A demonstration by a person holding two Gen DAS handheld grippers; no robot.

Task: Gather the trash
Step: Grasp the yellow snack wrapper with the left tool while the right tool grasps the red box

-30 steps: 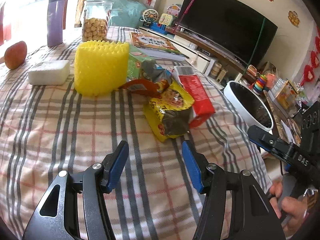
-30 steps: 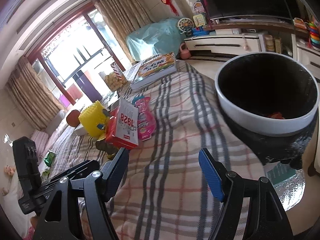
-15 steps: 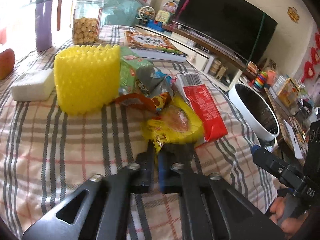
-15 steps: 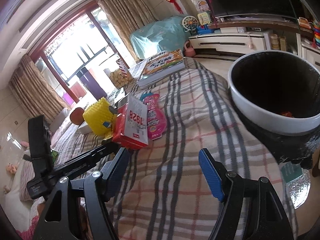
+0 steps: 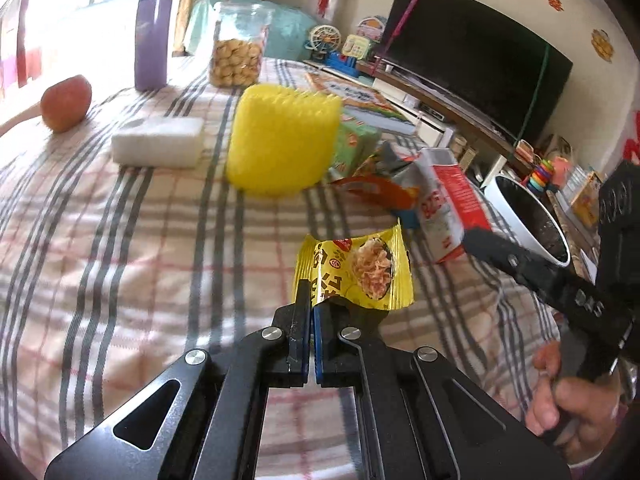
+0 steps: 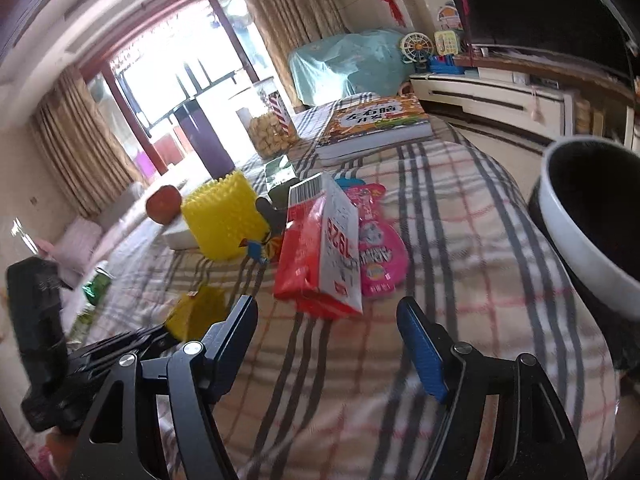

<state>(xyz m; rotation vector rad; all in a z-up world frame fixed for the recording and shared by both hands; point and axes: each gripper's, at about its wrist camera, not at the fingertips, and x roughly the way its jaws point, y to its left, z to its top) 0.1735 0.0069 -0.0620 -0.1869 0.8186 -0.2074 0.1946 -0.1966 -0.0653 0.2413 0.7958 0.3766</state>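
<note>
The left gripper (image 5: 311, 307) pinches the lower edge of a crinkled yellow foil snack wrapper (image 5: 357, 269), which stands up just beyond its tips. The right gripper (image 6: 326, 326) is spread and empty, the red-and-white carton (image 6: 320, 252) lying just ahead of it and the white-rimmed black bin (image 6: 582, 248) to its right.

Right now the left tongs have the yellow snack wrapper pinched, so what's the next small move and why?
Probably lift the yellow snack wrapper a little and carry it toward the white bin. The left tongs are shut on its near edge, the red carton lies on the way, and the bin stands open past the table's edge.
</note>
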